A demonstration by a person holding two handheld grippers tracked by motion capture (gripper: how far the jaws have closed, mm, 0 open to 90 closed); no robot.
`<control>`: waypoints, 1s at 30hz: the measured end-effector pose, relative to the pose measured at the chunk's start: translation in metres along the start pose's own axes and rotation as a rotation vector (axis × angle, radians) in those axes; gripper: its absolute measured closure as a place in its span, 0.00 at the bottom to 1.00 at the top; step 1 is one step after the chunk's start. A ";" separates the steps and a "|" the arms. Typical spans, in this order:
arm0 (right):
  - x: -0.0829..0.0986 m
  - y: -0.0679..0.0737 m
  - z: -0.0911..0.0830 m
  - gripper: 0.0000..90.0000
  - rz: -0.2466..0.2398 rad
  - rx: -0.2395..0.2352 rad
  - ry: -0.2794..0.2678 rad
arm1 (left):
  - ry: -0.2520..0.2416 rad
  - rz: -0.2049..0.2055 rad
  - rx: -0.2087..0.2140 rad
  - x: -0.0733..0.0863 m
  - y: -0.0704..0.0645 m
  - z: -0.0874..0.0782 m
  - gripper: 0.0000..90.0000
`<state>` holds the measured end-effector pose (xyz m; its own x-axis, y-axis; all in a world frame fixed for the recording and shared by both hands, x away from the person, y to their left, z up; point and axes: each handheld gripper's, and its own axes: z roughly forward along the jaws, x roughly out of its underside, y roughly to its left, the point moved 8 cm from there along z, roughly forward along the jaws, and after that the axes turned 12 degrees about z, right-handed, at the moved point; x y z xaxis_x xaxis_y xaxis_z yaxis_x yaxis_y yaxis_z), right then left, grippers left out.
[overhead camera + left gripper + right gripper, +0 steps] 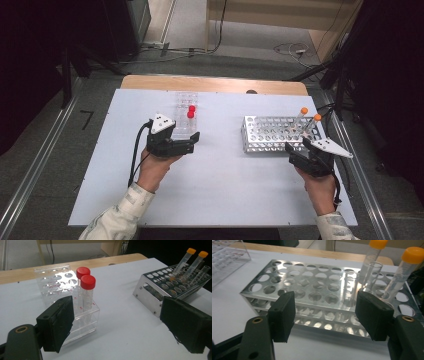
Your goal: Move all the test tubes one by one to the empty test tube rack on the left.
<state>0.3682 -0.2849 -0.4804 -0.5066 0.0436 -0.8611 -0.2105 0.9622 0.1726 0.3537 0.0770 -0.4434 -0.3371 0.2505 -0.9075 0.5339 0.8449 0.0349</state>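
High view: white table (215,185) with a wooden far edge. Two racks stand on it, well apart.

Item 1, clear plastic rack (186,116), left of centre toward the far side. Holds two red-capped tubes (191,111), upright, one just behind the other, in the row of holes on its right side. In the left gripper view the same rack (56,281) stands just behind the left jaw, with the two red-capped tubes (86,290) at its near right corner; the other holes show vacant.

Item 2, metal rack (277,134), right of centre. Holds two orange-capped tubes (310,120) at its far right end, both tilted to the right. In the right gripper view the metal rack (317,295) lies straight ahead of the jaws, the orange-capped tubes (397,272) leaning at its right end, and uncapped clear tubes (362,282) stand just beside them.

Item 3, left gripper (187,142), held in the left hand (155,167), just at the near end of the clear plastic rack. Jaws spread wide, nothing between them; left gripper (117,325) view confirms bare table in the gap.

Item 4, right gripper (297,146), held in the right hand (320,187), at the near right corner of the metal rack. Jaws wide apart, gripping nothing; the right gripper (324,315) view shows the rack's front edge framed in the gap, not touched.
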 end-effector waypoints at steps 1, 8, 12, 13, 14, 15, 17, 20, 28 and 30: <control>0.000 -0.002 0.002 0.39 0.002 0.010 -0.003 | 0.000 0.000 0.000 0.000 0.000 0.000 0.14; -0.005 -0.013 0.014 0.60 0.003 0.059 -0.034 | -0.003 -0.005 0.001 0.000 -0.001 0.001 0.14; -0.005 -0.019 0.023 0.62 0.012 0.082 -0.030 | -0.001 0.000 0.002 0.000 -0.002 0.001 0.14; -0.005 -0.019 0.025 0.63 0.014 0.082 -0.028 | 0.000 0.000 0.000 0.000 -0.002 0.002 0.14; -0.005 -0.020 0.027 0.64 0.013 0.084 -0.027 | 0.002 0.001 0.000 0.000 -0.001 0.002 0.14; -0.005 -0.021 0.028 0.66 0.011 0.086 -0.030 | 0.003 0.003 0.000 0.000 -0.001 0.002 0.14; -0.005 -0.021 0.029 0.69 0.011 0.088 -0.033 | 0.002 0.002 -0.001 0.000 -0.001 0.002 0.14; -0.005 -0.021 0.031 0.72 0.012 0.090 -0.035 | 0.003 0.001 -0.001 0.001 -0.001 0.002 0.14; -0.004 -0.022 0.035 0.77 0.004 0.097 -0.033 | 0.006 0.001 0.001 0.001 -0.002 0.003 0.14; -0.004 -0.022 0.035 0.80 0.002 0.100 -0.035 | 0.005 0.000 0.003 0.001 -0.002 0.003 0.14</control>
<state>0.4046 -0.2969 -0.4976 -0.4772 0.0535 -0.8772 -0.1239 0.9841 0.1274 0.3541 0.0741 -0.4458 -0.3406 0.2530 -0.9055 0.5359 0.8436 0.0341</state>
